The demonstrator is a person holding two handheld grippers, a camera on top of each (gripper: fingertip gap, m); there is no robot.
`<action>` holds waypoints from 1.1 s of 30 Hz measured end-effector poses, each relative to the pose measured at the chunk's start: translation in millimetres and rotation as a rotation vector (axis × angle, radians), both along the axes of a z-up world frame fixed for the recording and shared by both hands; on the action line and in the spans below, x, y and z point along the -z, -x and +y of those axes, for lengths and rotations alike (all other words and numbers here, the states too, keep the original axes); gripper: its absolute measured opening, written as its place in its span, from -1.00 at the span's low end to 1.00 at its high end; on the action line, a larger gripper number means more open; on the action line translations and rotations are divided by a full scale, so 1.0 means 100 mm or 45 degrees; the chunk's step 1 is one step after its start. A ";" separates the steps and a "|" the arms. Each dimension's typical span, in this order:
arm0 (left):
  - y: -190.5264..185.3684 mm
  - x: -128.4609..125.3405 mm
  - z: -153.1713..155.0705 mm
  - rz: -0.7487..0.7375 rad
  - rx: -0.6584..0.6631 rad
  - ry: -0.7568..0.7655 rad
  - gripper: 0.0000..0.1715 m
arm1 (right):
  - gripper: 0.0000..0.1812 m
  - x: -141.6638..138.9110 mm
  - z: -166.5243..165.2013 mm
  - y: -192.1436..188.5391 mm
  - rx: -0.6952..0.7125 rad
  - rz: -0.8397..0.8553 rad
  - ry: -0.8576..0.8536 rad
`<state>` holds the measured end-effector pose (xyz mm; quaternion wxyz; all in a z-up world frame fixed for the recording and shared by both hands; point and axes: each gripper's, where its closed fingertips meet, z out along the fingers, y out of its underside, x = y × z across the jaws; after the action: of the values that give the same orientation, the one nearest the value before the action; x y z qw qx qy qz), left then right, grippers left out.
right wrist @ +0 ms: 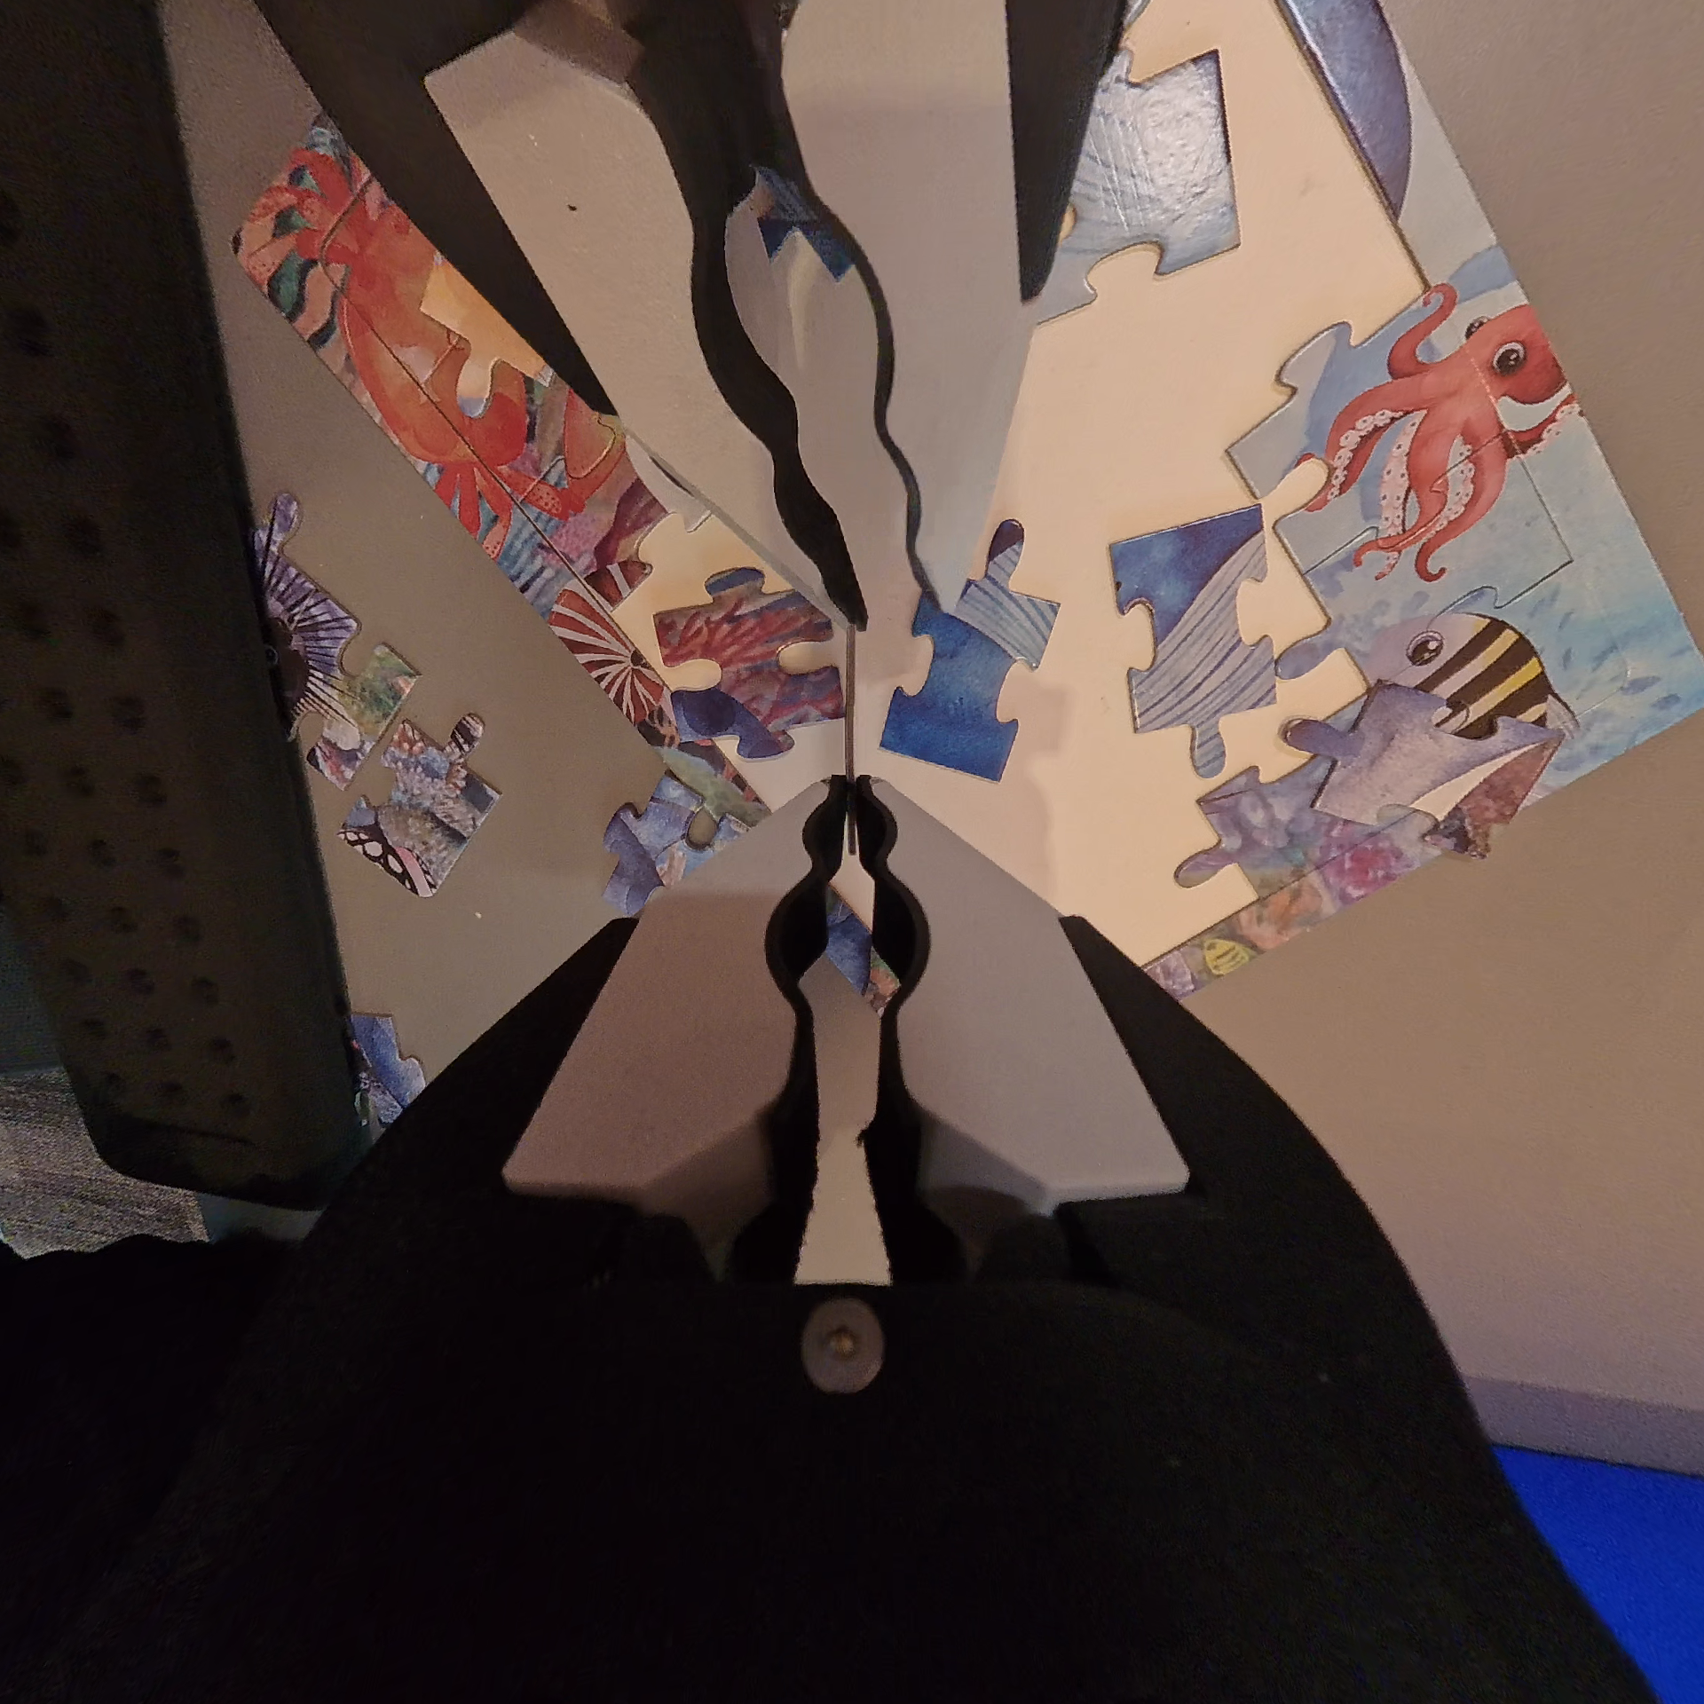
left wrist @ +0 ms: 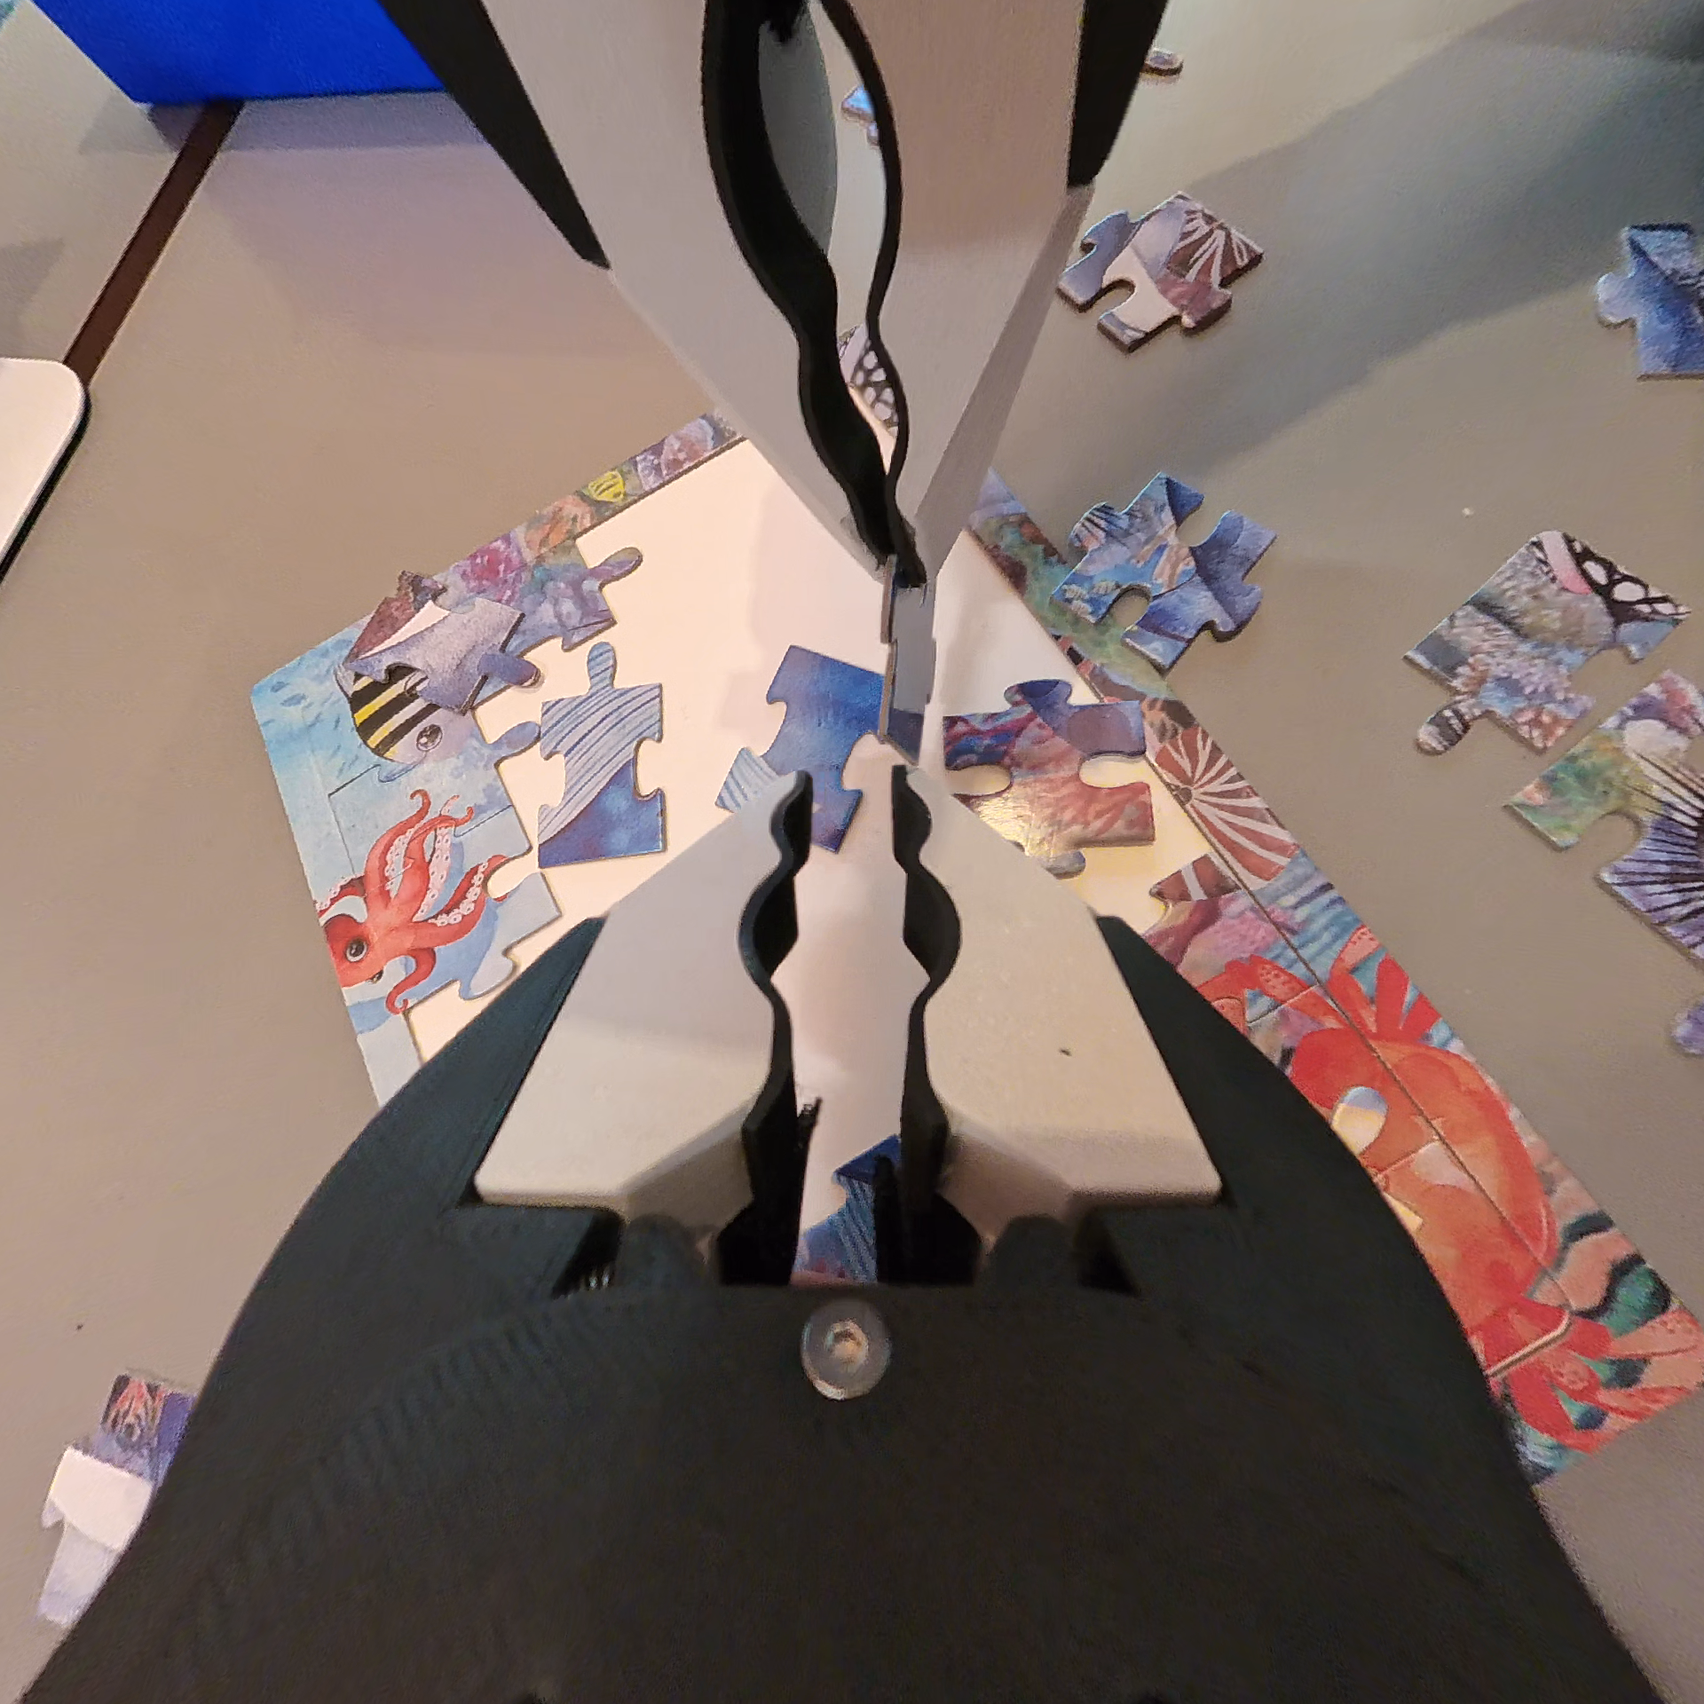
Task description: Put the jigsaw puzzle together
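The jigsaw puzzle (left wrist: 433,885) is a sea scene laid on a cream board on a grey table (left wrist: 277,461). A red octopus (left wrist: 406,904) and a striped fish (left wrist: 392,710) are already joined at the left edge, and an orange crab (left wrist: 1438,1134) along the near right border. Loose blue pieces (left wrist: 599,756) lie on the bare middle of the board.

In the left wrist view, the left gripper (left wrist: 853,784) is seen with a gap between its tips, nothing clamped. The right gripper (left wrist: 899,562) comes in from the far side, pinched on a thin puzzle piece (left wrist: 908,664) held edge-on above the board. More loose pieces (left wrist: 1162,263) are scattered on the table to the right, and a blue object (left wrist: 230,41) is seen at the far left.

In the right wrist view the same held piece (right wrist: 849,719) appears only as a thin line between the closed tips of the right gripper (right wrist: 849,784), with the left gripper (right wrist: 885,590) opposite. A dark perforated chair (right wrist: 138,645) is shown only here, at the left.
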<state>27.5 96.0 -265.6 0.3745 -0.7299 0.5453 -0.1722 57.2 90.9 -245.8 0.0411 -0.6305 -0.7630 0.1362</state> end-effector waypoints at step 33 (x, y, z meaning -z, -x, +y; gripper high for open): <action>-0.02 -0.09 0.03 -0.063 -0.016 0.015 -0.80 | -0.99 -0.04 -0.02 0.02 -0.031 0.016 -0.033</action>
<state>30.0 99.5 -256.3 0.3849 -0.7310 0.5301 -0.1911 55.1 88.4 -241.3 0.0523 -0.6197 -0.7721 0.1308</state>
